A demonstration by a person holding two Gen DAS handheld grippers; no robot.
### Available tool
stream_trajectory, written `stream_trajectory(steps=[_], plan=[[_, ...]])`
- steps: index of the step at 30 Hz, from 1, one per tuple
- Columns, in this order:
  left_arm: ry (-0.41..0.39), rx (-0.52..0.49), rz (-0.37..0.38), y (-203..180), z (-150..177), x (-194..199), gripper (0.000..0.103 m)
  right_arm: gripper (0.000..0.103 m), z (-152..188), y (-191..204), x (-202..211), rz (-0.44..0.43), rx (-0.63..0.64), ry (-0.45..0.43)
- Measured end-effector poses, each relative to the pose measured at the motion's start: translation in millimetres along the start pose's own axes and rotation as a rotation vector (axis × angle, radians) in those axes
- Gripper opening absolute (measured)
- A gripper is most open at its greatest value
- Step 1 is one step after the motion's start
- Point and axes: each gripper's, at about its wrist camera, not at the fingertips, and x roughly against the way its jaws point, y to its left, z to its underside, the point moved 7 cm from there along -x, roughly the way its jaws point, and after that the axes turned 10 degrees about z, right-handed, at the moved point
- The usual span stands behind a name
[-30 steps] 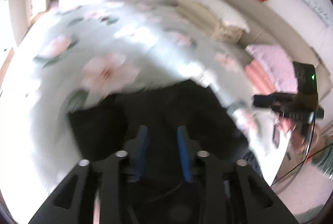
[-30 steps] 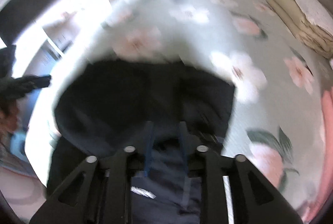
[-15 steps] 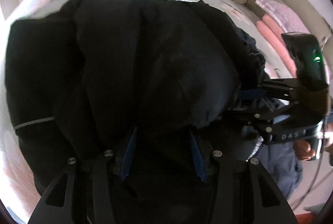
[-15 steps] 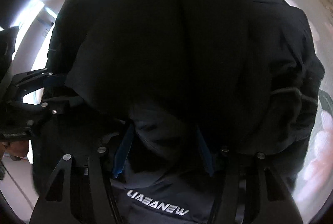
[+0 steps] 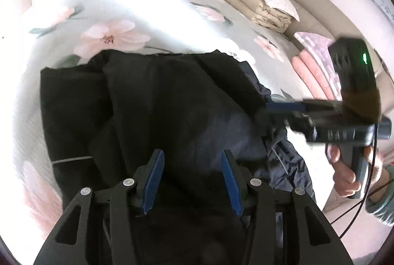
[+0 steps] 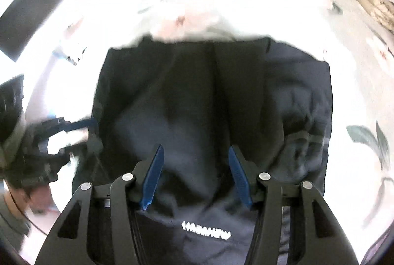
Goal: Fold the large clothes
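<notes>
In the left wrist view the left gripper (image 5: 192,179) fills the 6 o'clock edge, its blue-padded jaws spread wide with nothing clamped between them; they hang over the dark jacket (image 5: 160,112), and whether the pads brush the cloth cannot be told. The jacket lies in a folded heap on the bed (image 5: 61,26), whose pale sheet carries pink flowers, and it reaches from the jaws up to the middle of the view. At 3 o'clock the right gripper (image 5: 278,108) comes in from the side, blurred, its blue finger lying at the jacket's right edge, with the person's right hand (image 5: 349,174) wrapped round its handle. Farther off, at 1 o'clock, a stack of folded beige bedding (image 5: 256,4) sits near the headboard, and pink folded quilts (image 5: 315,73) lie at 2 o'clock. In the right wrist view the right gripper (image 6: 195,174) has its jaws equally wide apart and holding nothing, over the same jacket (image 6: 209,97); a white printed logo (image 6: 206,233) shows on the cloth at 6 o'clock below the pads. The left gripper (image 6: 73,127) appears blurred at 9 o'clock beside the jacket's left edge. Beyond the jacket's far edge the bed (image 6: 357,68) is washed out by bright light.
</notes>
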Motion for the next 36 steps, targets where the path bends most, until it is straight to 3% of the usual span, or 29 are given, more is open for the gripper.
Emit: stream_trajectory(steps=[2, 5, 7, 9, 14, 19, 21, 23, 24, 26, 28, 32, 36], plan=[[0.045, 0.015, -0.014, 5, 11, -19, 0.05, 0.058, -19, 6, -9, -0.001, -0.007, -0.015], [0.103, 0.043, -0.047, 20, 35, -42, 0.049, 0.058, -33, 9, -62, 0.02, -0.014, 0.054], [0.107, 0.071, -0.053, 28, 44, -53, 0.05, 0.059, -22, 7, -105, 0.049, -0.015, 0.129], [0.082, 0.1, -0.04, 32, 44, -56, 0.05, 0.06, -15, 7, -127, 0.073, 0.008, 0.118], [0.081, 0.089, -0.038, 20, 41, -37, 0.05, 0.059, -19, 8, -106, 0.046, -0.025, 0.111], [0.063, 0.069, -0.01, -1, 52, -9, 0.05, 0.06, 6, 21, -33, -0.031, -0.028, 0.028], [0.098, 0.093, -0.03, 8, 66, -18, 0.05, 0.059, 32, 26, -32, 0.006, -0.008, 0.051], [0.14, 0.129, -0.031, 19, 78, -40, 0.052, 0.044, 58, 27, -52, 0.077, 0.03, 0.116], [0.146, 0.145, -0.022, 23, 82, -47, 0.052, 0.044, 74, 25, -72, 0.089, 0.033, 0.17], [0.146, 0.149, -0.028, 28, 87, -61, 0.052, 0.043, 93, 17, -100, 0.05, -0.028, 0.214], [0.124, 0.152, -0.035, 26, 86, -58, 0.053, 0.042, 93, 7, -111, -0.008, -0.106, 0.199], [0.085, 0.179, -0.045, 23, 92, -43, 0.053, 0.043, 91, 7, -102, -0.015, -0.091, 0.185], [0.058, 0.193, -0.097, 12, 109, -6, 0.052, 0.045, 95, -2, -74, -0.101, -0.142, 0.167]])
